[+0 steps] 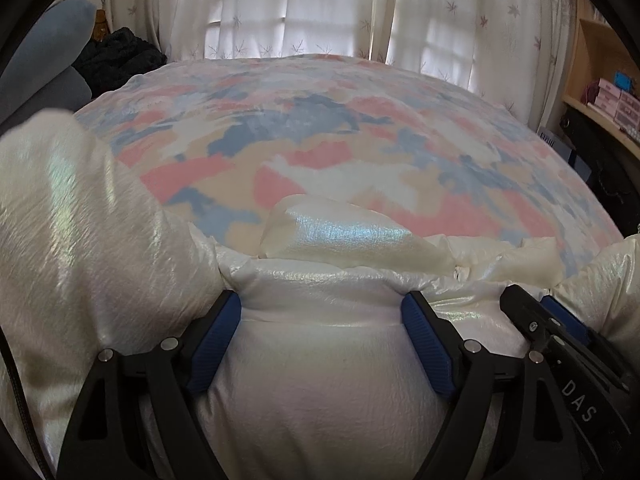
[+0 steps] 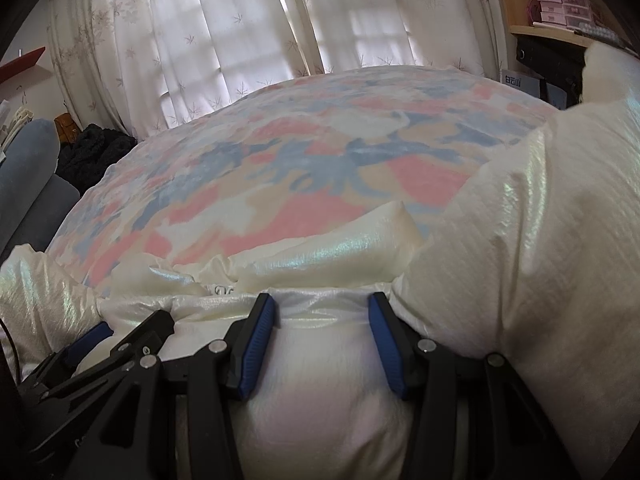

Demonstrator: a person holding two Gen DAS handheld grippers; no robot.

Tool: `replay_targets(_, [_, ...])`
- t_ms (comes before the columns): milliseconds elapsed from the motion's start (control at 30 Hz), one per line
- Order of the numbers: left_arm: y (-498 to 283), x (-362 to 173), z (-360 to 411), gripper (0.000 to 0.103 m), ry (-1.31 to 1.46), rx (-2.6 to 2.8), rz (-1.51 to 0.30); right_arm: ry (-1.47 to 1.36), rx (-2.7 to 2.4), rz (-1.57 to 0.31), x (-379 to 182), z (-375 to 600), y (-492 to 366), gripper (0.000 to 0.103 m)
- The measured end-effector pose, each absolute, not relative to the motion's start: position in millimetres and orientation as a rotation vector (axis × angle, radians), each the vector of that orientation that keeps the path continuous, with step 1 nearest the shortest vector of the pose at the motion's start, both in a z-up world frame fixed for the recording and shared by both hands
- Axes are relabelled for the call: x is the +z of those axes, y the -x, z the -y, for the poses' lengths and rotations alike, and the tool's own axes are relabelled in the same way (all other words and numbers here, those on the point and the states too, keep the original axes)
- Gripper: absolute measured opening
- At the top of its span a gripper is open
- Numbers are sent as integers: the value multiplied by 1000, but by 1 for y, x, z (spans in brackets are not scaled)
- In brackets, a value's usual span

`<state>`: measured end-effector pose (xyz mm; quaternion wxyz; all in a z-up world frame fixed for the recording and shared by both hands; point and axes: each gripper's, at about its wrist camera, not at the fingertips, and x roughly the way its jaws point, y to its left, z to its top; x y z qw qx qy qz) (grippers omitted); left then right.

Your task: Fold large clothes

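The fold looks barely begun — the white puffy jacket (image 1: 320,360) lies bunched at the near edge of the bed (image 1: 320,128), a sleeve (image 1: 80,220) up on each side and the collar (image 1: 340,236) loose between them, with no crease made that I can see. The left gripper (image 1: 321,312) and the right gripper (image 2: 322,316) sit side by side at the shoulders — each stands part-open with a bulge of padded jacket pinched between its blue pads (image 1: 428,348), so both hold the cloth.
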<state>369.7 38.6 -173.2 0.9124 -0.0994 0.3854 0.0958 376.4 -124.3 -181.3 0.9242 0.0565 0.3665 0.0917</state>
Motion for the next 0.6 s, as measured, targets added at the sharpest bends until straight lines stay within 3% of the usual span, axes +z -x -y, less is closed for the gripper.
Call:
replay_targets(267, [-375, -149, -46, 87, 20, 233, -919, -62, 281, -877, -159, 139, -381, 53])
replay_targets(600, [-345, -123, -157, 87, 39, 578, -937, -103, 30, -832, -117, 251, -376, 53])
